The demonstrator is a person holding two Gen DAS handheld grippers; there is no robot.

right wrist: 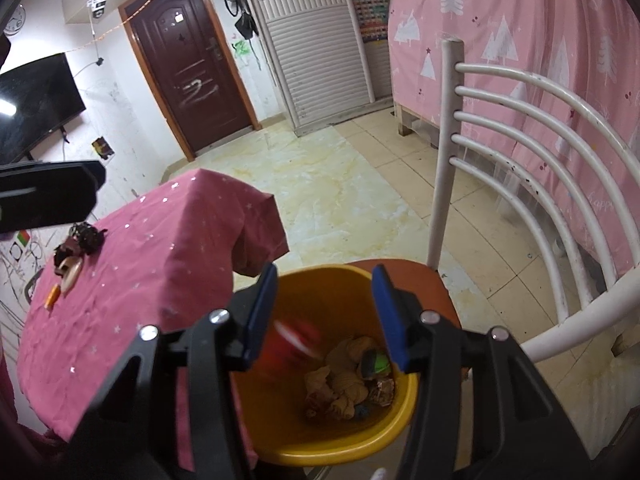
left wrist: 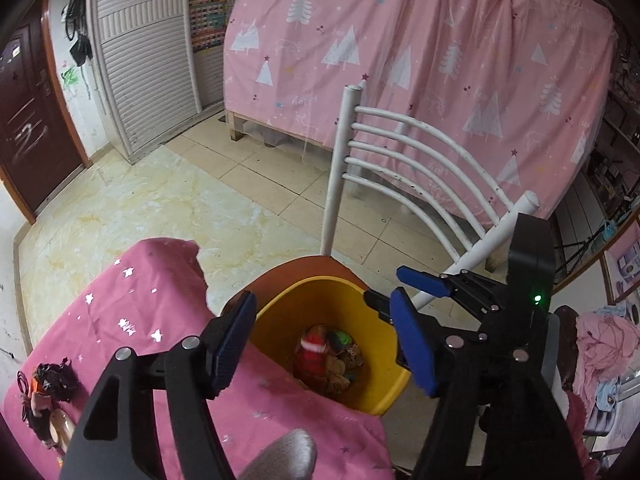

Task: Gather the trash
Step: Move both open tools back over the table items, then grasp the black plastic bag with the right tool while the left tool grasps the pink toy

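Note:
A yellow bin [left wrist: 320, 304] [right wrist: 320, 440] stands on the orange seat of a white chair beside the pink-clothed table. It holds crumpled brown paper [right wrist: 344, 384], a green scrap [right wrist: 376, 362] and a red piece of trash [left wrist: 314, 350], which is blurred in the right wrist view [right wrist: 294, 340]. My left gripper [left wrist: 324, 344] is open and empty above the bin. My right gripper [right wrist: 324, 316] is open over the bin's mouth; it also shows in the left wrist view [left wrist: 412, 296]. More trash [left wrist: 48, 384] [right wrist: 74, 252] lies at the table's far left end.
The pink star-print cloth [left wrist: 132, 320] [right wrist: 140, 272] covers the table. The white chair back [left wrist: 400, 160] [right wrist: 520, 140] rises behind the bin. A pink curtain [left wrist: 440, 60], a tiled floor [left wrist: 160, 208] and a dark door [right wrist: 188, 64] lie beyond.

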